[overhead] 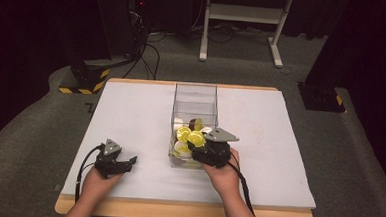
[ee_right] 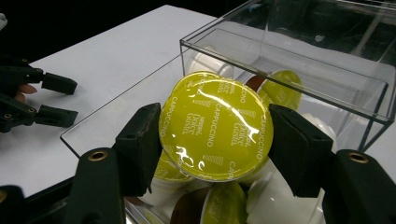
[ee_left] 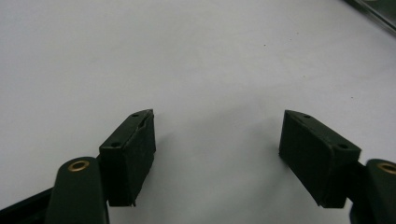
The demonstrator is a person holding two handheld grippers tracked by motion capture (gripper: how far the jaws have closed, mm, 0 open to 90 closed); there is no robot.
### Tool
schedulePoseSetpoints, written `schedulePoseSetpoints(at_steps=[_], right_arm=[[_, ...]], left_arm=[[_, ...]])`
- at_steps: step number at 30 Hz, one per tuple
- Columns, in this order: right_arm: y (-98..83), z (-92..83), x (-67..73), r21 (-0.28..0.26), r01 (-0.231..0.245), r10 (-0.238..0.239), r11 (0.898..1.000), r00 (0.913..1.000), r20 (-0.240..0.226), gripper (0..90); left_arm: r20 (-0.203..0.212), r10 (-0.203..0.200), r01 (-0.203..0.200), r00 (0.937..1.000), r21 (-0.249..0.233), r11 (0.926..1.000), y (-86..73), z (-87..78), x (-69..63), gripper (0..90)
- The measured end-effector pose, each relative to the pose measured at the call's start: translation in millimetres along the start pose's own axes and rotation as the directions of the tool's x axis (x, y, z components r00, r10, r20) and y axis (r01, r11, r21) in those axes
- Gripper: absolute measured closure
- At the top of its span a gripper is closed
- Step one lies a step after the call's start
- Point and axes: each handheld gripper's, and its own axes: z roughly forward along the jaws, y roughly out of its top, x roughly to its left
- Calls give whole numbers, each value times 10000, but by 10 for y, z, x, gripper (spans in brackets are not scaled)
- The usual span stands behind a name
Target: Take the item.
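1. Right tool [ee_right: 212,135]: its jaws are closed on a yellow-lidded coffee capsule [ee_right: 214,127], one pad on each side of the rim (lid printed "Cappuccino", facing the camera).
2. Capsule location: held at the open near end of the clear plastic box [overhead: 195,99], just above the other capsules [ee_right: 224,200] heaped inside. In the high view the capsule [overhead: 196,137] sits at the tip of the right tool [overhead: 199,143].
3. Left tool [ee_left: 217,140]: jaws spread wide with nothing between them, resting idle on the white surface [overhead: 130,115], well apart from the box; in the high view it [overhead: 128,161] lies at the near left.
4. Progress, as judged: one capsule is in transit at the box mouth. Whether it is going in or coming out cannot be told.
5. Remaining: no capsules lie loose on the surface, so any further work concerns the heap in the box.
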Motion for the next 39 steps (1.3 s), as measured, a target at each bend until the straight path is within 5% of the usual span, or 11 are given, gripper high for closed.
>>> schedulePoseSetpoints(at_steps=[39], right_arm=[[60, -251, -126, -906, -2, 32, 9959, 9995, 329, 381]], left_arm=[[6, 2, -2, 10000, 9, 10000, 1, 0, 1, 273]])
